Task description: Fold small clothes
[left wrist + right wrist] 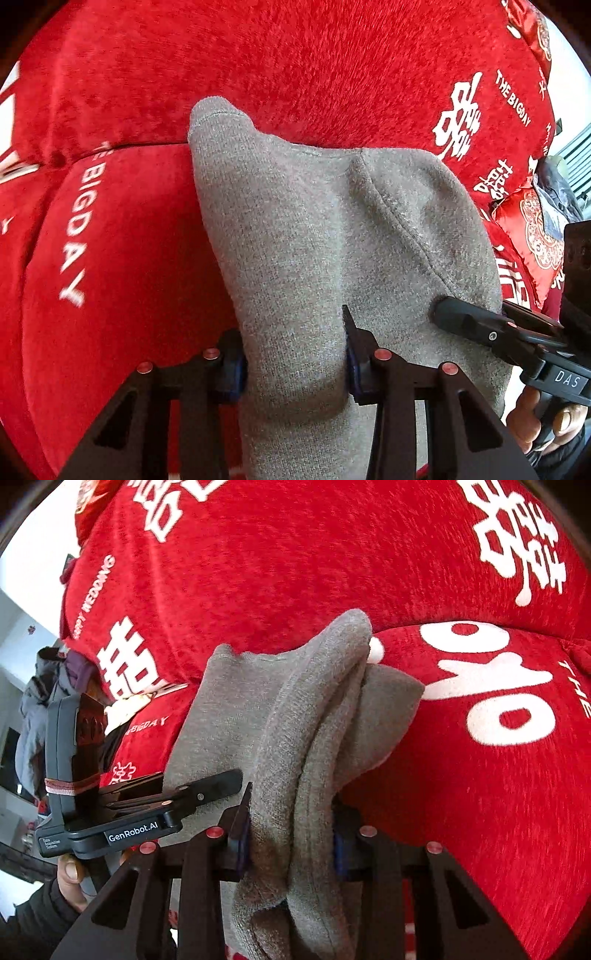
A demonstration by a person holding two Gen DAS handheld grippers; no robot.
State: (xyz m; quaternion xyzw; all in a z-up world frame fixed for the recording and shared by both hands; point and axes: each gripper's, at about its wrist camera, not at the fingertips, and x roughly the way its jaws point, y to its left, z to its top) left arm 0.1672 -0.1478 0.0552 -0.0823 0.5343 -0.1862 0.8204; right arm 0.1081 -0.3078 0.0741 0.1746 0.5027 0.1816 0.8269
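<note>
Left wrist view, nearest first: the left gripper [295, 365] has its jaws closed down onto a thick roll of the grey knit garment [314, 229], with cloth bulging between the pads. Just right of it, the right gripper [465, 321] reaches in from the side, its dark finger touching the garment's right hem. From this angle I cannot tell how it stands.

The right wrist view settles that. Nearest the lens, the right gripper [291, 834] has its jaws clamped on several bunched layers of the same grey knit garment [295, 716], and the left gripper [192, 794] lies against the cloth on the left. The garment is held between the two tools, lifted slightly, with its far end draped against the red plush sofa [461, 775]. Beyond it rise the sofa's back cushions, printed with white characters and "THE BIG DAY".

I judge the step in hand to be mid-fold: both ends are gathered and the cloth is already doubled over itself. The next move probably calls for lowering the bundle flat onto the seat, keeping the two holds level so the layers do not slide apart, then letting go one side at a time.

Counted: one grey garment, two grippers and one sofa. At the far right there is one embroidered red cushion [532, 236].
</note>
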